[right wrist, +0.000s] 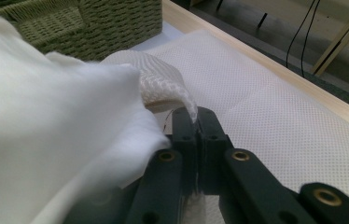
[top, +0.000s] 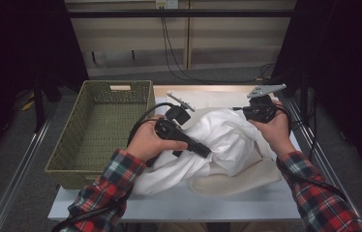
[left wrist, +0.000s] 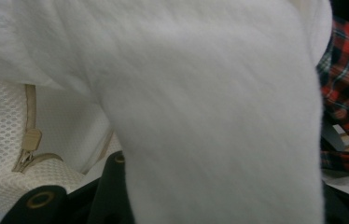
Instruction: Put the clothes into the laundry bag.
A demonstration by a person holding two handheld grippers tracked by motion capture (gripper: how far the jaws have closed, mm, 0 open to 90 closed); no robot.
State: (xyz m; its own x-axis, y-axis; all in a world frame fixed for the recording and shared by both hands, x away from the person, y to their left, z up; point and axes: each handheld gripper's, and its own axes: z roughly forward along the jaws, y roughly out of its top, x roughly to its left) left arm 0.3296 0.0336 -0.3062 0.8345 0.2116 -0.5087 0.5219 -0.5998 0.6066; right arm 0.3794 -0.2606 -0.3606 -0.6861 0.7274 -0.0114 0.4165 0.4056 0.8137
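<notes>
1. Two claws are working one white fleece garment [top: 227, 140], which sits bunched in the middle of the bench [top: 179, 203], partly on top of a cream mesh laundry bag [top: 237, 181].
2. The right claw [right wrist: 196, 122] is pinched tight together on a strip of the mesh bag's edge [right wrist: 163, 81]. In the right gripper view the two black jaws meet with the netting caught between them, and the fleece lies against the jaws at about 9 o'clock.
3. In the high view that right claw [top: 239, 110] is up at roughly 1 o'clock from the pile, with the right hand [top: 273, 128] wrapped around it and the grey three-cornered plate [top: 265, 90] on top.
4. The left claw [top: 207, 151] comes in from 9 o'clock, its tip against or into the fleece. Honestly can't tell whether its jaws are gripping anything: in the left gripper view the fleece [left wrist: 219, 116] covers them, so just the jaw bases peek out at 7 o'clock.
5. That same view shows the bag's beige zipper pull [left wrist: 30, 140] against mesh at about 9 o'clock, and a red plaid sleeve [left wrist: 345, 84] at 3 o'clock.
6. A green woven basket [top: 72, 145] sits at 9 o'clock of the pile, right beside the left hand [top: 145, 142].
7. A white perforated mat [right wrist: 275, 107] covers the bench under everything.
</notes>
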